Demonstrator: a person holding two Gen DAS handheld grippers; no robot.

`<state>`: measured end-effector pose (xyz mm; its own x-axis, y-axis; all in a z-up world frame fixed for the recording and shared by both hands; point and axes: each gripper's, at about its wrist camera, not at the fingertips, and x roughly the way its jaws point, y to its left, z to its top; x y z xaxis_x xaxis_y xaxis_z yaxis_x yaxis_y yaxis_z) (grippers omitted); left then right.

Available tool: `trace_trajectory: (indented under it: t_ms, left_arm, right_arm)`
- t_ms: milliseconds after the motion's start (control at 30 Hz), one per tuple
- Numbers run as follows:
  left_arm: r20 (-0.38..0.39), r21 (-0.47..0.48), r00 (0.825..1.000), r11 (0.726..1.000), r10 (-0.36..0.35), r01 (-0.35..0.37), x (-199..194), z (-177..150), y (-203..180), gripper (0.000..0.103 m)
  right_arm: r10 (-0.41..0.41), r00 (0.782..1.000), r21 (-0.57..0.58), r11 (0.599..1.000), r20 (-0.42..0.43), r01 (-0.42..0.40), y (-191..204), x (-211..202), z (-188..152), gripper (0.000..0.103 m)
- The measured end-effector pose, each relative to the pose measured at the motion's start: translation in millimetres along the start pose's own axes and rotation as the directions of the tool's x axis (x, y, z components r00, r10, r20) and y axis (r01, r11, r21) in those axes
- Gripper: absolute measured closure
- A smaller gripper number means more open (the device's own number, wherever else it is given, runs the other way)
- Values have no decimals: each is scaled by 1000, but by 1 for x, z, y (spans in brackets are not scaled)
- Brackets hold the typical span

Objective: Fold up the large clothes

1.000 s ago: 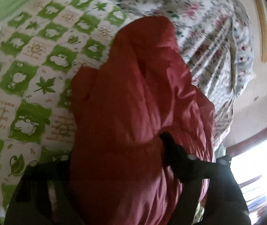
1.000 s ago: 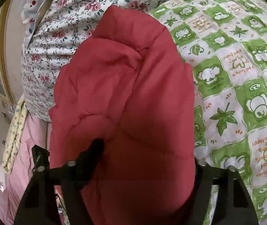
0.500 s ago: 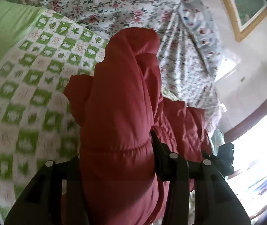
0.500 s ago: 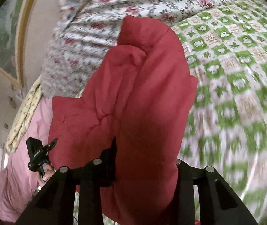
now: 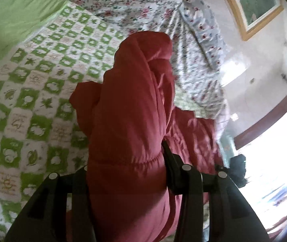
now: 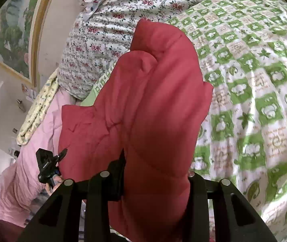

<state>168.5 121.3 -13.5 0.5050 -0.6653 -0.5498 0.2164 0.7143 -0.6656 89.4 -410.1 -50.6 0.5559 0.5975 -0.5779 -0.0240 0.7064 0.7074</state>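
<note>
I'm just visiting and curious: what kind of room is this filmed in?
Most likely a bedroom in a home: a bed with a green checked quilt, floral bedding heaped at its far end, and a framed picture on the wall.

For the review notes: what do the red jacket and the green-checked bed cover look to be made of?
Red jacket: puffy padded garment, probably a synthetic shell with a slight sheen; stitched quilting lines and a gathered elastic seam show. Both grippers clamp it. Green-checked bed cover: matte printed woven fabric, likely cotton; flat, no shine, soft wrinkles. Fibre cannot be confirmed.
</note>
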Motion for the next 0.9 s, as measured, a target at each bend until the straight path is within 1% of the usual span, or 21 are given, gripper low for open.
trace_trajectory:
  t_ms: [33, 133, 167, 233, 333, 367, 433, 533, 633, 800, 867, 900]
  left_arm:
    - [-1, 1, 1000, 1000, 17, -17, 2, -1, 3, 61]
    - [-7, -6, 994, 994, 105, -105, 14, -3, 16, 61]
    - [-10, -9, 993, 993, 117, -117, 18, -5, 20, 61]
    - [-20, -31, 990, 989, 141, -141, 27, -6, 32, 60]
    - [-24, -58, 989, 988, 145, -146, 36, -8, 43, 58]
    - [-26, -63, 989, 987, 148, -149, 38, -7, 44, 57]
    - [-23, -60, 987, 985, 161, -162, 41, -7, 45, 55]
    - [-25, -60, 982, 981, 185, -186, 45, -8, 45, 51]
    - [-25, -69, 981, 978, 195, -196, 47, -8, 45, 48]
    - [-10, -47, 971, 970, 237, -238, 46, -10, 39, 45]
    - [-3, -49, 972, 970, 236, -236, 45, -11, 39, 45]
    - [0, -56, 973, 972, 229, -229, 43, -11, 41, 45]
  right_arm:
    - [-4, 1000, 8, 1000, 2, 4, -3, 2, -1, 68]
    - [-31, 999, 24, 999, 11, 31, -14, 7, 0, 66]
    - [-37, 999, 30, 999, 14, 36, -17, 9, 0, 66]
    - [-47, 999, 48, 998, 22, 46, -28, 15, 1, 60]
    - [-50, 998, 70, 996, 37, 47, -40, 21, 0, 53]
    - [-45, 998, 81, 996, 42, 41, -43, 22, -1, 52]
    - [-47, 998, 94, 995, 46, 42, -48, 25, -1, 46]
    - [-62, 997, 97, 994, 53, 57, -51, 27, -4, 42]
    - [-66, 996, 103, 993, 59, 59, -53, 27, -6, 41]
    - [-81, 994, 102, 992, 68, 74, -53, 26, -9, 38]
    - [-83, 994, 107, 991, 73, 75, -53, 25, -10, 38]
    - [-85, 994, 108, 991, 73, 77, -53, 25, -10, 36]
